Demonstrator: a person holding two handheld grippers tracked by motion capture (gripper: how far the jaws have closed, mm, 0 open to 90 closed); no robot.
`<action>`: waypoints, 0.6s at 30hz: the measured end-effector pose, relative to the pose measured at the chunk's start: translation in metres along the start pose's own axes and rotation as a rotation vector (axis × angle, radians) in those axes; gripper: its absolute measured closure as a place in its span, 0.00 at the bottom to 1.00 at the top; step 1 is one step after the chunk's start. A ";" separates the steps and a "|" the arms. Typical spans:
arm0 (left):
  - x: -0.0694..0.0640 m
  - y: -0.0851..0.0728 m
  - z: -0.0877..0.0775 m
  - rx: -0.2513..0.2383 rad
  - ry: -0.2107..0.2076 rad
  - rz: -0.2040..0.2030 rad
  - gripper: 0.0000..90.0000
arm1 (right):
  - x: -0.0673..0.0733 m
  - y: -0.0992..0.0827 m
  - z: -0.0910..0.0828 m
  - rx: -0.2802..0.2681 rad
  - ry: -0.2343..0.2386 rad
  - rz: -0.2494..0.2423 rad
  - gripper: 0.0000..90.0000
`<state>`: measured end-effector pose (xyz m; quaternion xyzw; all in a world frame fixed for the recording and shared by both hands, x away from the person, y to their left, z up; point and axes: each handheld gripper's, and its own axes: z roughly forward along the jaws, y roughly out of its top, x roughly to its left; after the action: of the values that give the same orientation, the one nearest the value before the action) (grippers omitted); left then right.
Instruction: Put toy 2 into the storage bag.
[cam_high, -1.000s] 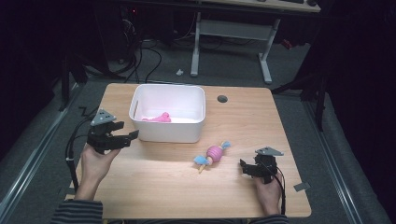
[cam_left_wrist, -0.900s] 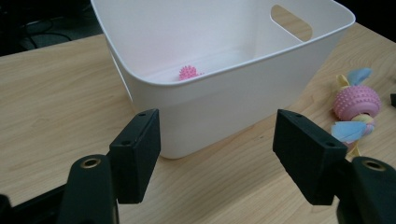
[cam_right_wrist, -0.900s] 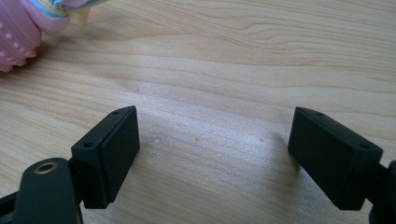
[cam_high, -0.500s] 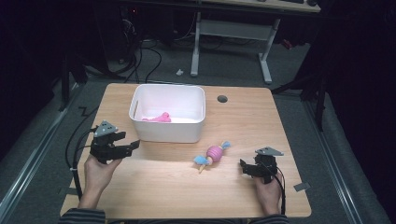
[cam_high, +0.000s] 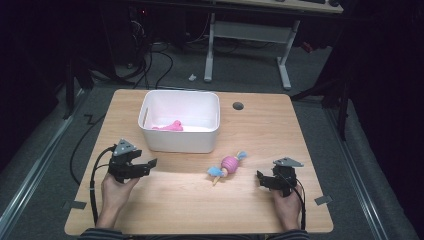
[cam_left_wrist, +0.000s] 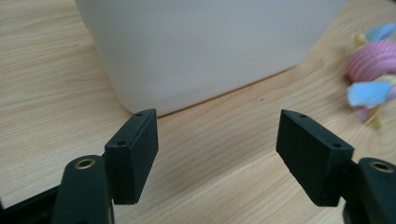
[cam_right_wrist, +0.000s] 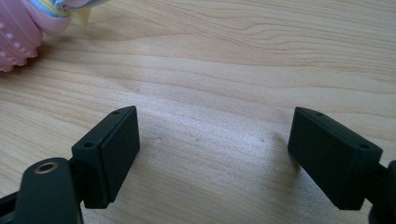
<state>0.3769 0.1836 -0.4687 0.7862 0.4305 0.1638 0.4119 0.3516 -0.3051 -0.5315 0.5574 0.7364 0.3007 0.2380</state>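
Pink ribbed toy (cam_high: 229, 163) with blue and yellow tufts lies on its side on the bare wood of the bench (cam_high: 175, 200), toward the middle, just in front of the white bin's (cam_high: 180, 142) right front corner but apart from it. Nothing touches it.

In the left gripper view the toy (cam_left_wrist: 373, 65) sits at the far right edge, beyond and to the side of the jaws. In the right gripper view its ribbed pink end (cam_right_wrist: 18, 32) fills the upper left corner, ahead of the jaws — not between them.

Left gripper (cam_high: 148, 165) — held low over the bench left of the toy, near the bin's left front corner, jaws pointing toward the toy. Jaws released and wide; they have just been opening further, with only bare wood in the gap. The bin wall (cam_left_wrist: 201, 46) stands close ahead of them.

Right gripper (cam_high: 260, 179) — low over the bench to the right of the toy, near it, pointing left toward it. Jaws parted wide, nothing gripped, wood grain between them.

Inside the bin a small pink item (cam_high: 170, 126) lies on the floor against the left part. A round dark grommet hole (cam_high: 238, 106) sits in the bench right of the bin.
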 end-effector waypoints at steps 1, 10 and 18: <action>-0.001 -0.002 0.002 0.000 -0.004 0.000 0.33 | 0.000 0.000 0.000 0.000 0.001 -0.001 0.19; -0.007 -0.013 0.021 0.037 0.005 0.007 0.33 | 0.000 0.000 0.000 0.000 0.000 -0.001 0.19; -0.005 -0.020 0.037 0.031 0.023 0.002 0.34 | 0.001 0.001 0.000 0.003 0.001 -0.002 0.19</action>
<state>0.3864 0.1666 -0.5065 0.7911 0.4370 0.1664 0.3945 0.3522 -0.3044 -0.5313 0.5566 0.7376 0.2997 0.2372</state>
